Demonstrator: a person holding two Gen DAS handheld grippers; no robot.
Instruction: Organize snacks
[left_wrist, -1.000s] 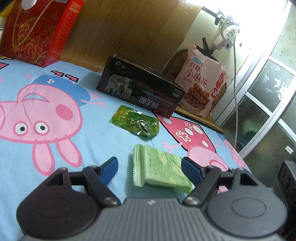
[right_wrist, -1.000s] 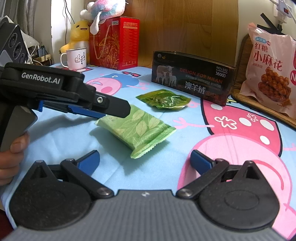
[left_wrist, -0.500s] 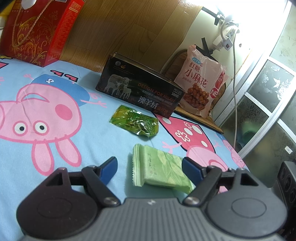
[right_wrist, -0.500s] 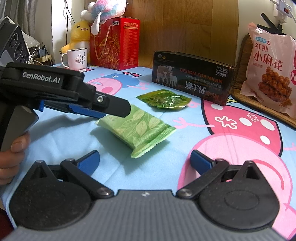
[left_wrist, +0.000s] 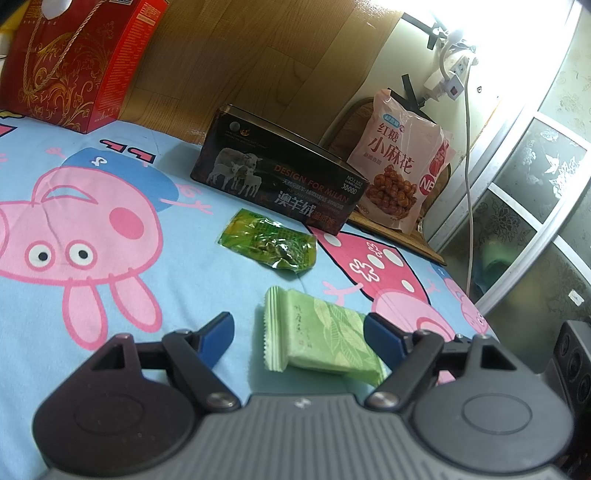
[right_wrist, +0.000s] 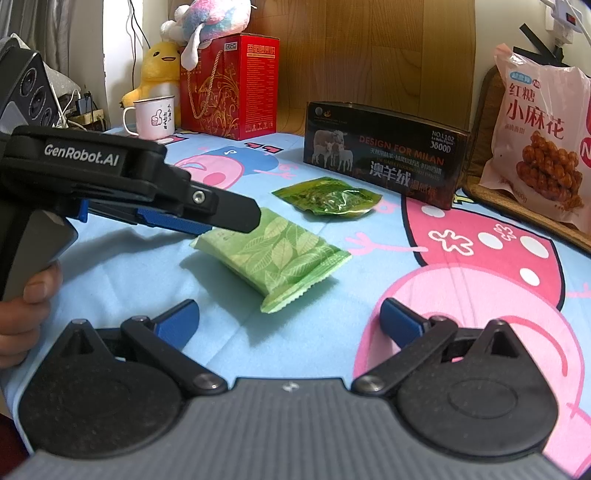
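My left gripper (left_wrist: 297, 332) is spread wide, grasping nothing, and the pale green leaf-print snack pack (left_wrist: 325, 336) lies flat on the cartoon-pig sheet (left_wrist: 92, 295) right between its two blue fingertips (left_wrist: 218, 332). The right-hand fingertip sits just beside the pack's far edge, though I cannot tell whether it touches; the left-hand one stands apart from the crimped end. Just ahead of this gripper lies a shiny dark-green snack pouch (left_wrist: 269, 243), and beyond that a dark box with sheep on it (left_wrist: 280, 181). Ahead and to the right, a pink bag of fried twists (left_wrist: 399, 162) leans upright.

My right gripper (right_wrist: 288, 321) is also spread open and empty. The leaf-print pack (right_wrist: 273, 254) lies just ahead of it, slightly left of centre, with my left gripper (right_wrist: 229, 214) hovering over its far end.

Counting: one leaf-print pack, one dark-green pouch (right_wrist: 328, 195), one pink bag (right_wrist: 539, 140), one dark box (right_wrist: 384, 155). Far ahead to the left stand one red gift box (right_wrist: 229, 88), one white mug (right_wrist: 151, 118), and two plush toys, a yellow one (right_wrist: 159, 70) and a pastel one (right_wrist: 210, 22).
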